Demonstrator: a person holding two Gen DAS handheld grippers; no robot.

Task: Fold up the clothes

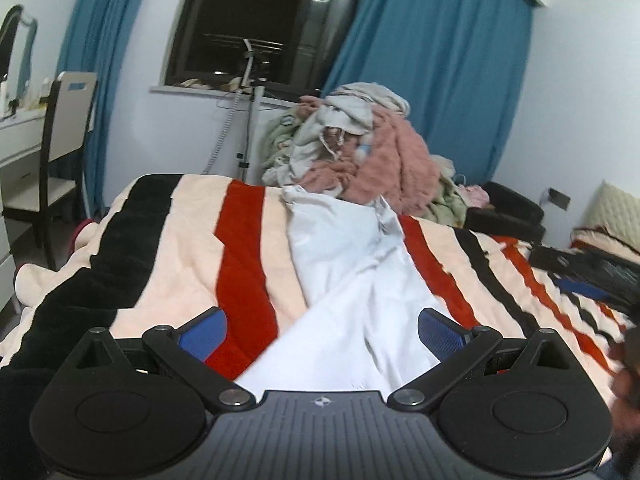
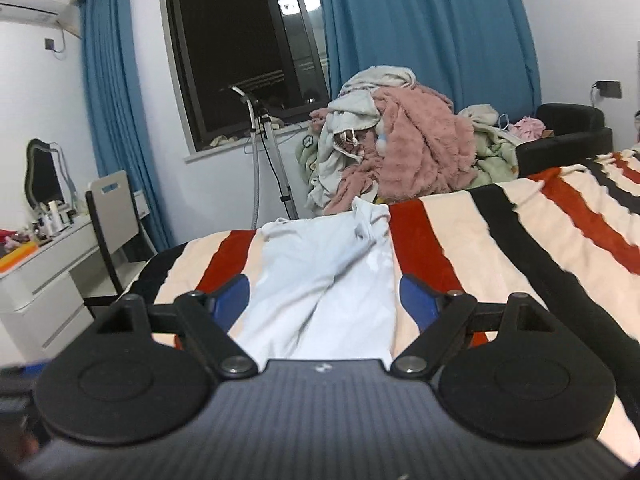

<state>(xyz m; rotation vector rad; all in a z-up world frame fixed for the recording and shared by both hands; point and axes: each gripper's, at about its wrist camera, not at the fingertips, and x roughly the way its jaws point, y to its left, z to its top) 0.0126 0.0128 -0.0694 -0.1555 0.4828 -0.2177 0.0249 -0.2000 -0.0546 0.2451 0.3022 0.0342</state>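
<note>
You are at the start of a fold: the white garment (image 1: 352, 280) lies stretched lengthwise down the striped blanket (image 1: 168, 240), its far end near the heap of unfolded clothes (image 1: 360, 148), and neither tool has hold of it. Your left gripper (image 1: 322, 334) and right gripper (image 2: 324, 294) both hover over its near end with jaws spread wide apart and nothing between them. Next, I judge, you need to lower each one onto a near corner or edge, close on a single layer, and carry that end toward the far end.
</note>
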